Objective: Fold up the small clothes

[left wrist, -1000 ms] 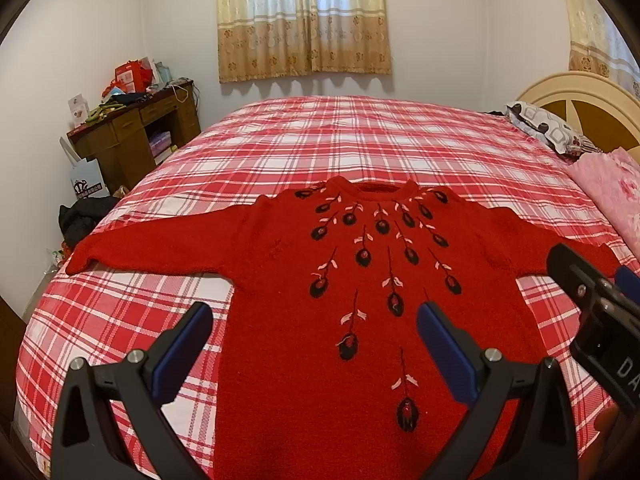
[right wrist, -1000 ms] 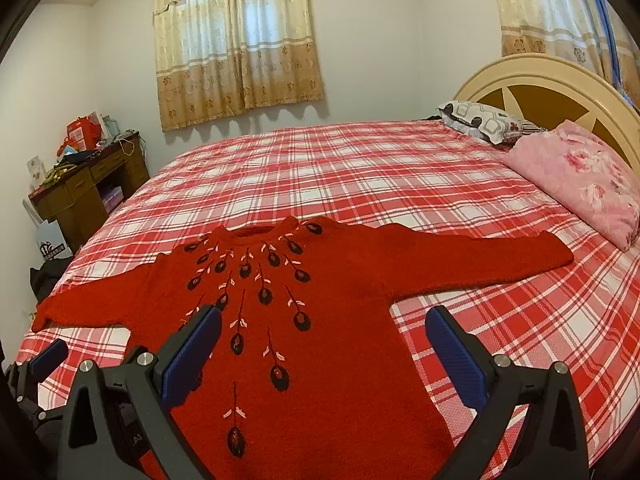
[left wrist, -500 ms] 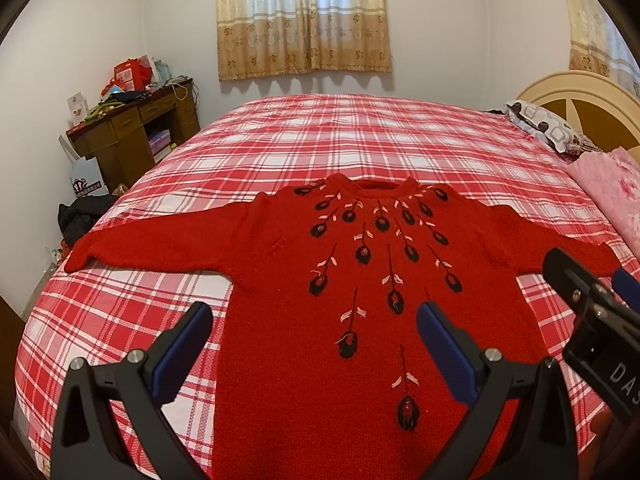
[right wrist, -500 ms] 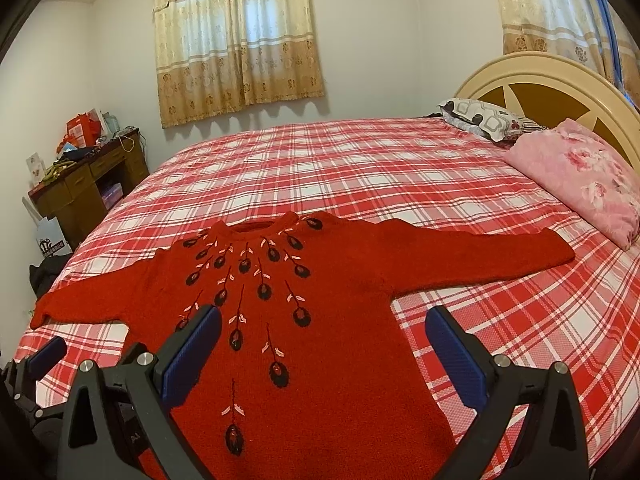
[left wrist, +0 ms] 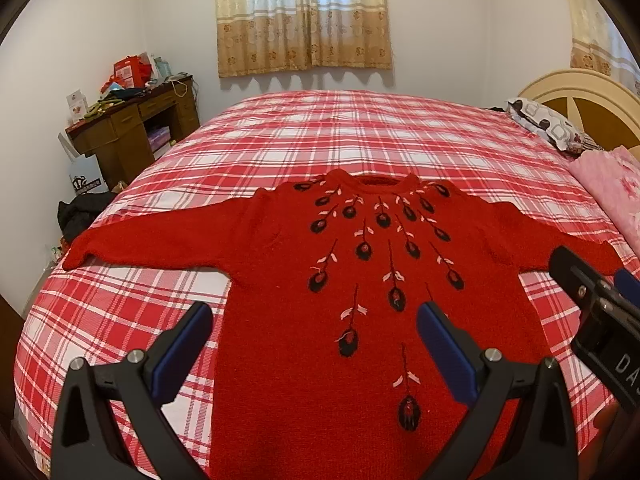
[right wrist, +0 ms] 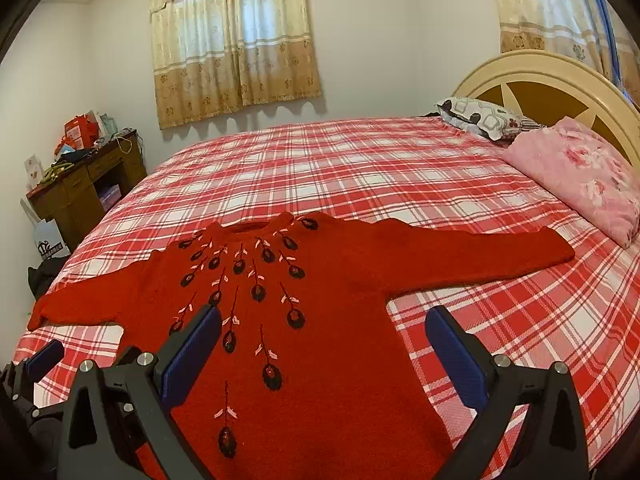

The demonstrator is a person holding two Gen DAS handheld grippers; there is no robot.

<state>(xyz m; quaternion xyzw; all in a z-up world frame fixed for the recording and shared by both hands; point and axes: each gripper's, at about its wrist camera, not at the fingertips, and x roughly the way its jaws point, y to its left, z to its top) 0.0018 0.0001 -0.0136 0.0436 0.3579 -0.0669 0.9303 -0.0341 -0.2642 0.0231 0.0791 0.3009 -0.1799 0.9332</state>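
Observation:
A red knit sweater with black flower embroidery lies flat and face up on the plaid bed, both sleeves spread out sideways. It also shows in the right wrist view. My left gripper is open and empty, hovering above the sweater's lower body. My right gripper is open and empty, above the sweater's lower right side. The right gripper's body shows at the right edge of the left wrist view.
The bed has a red and white plaid cover. A pink folded blanket and a patterned pillow lie by the cream headboard. A cluttered wooden desk stands at the left wall.
Both grippers have drawn back slightly and lifted a little; the sweater sits a bit lower in both views. The sweater itself has not moved.

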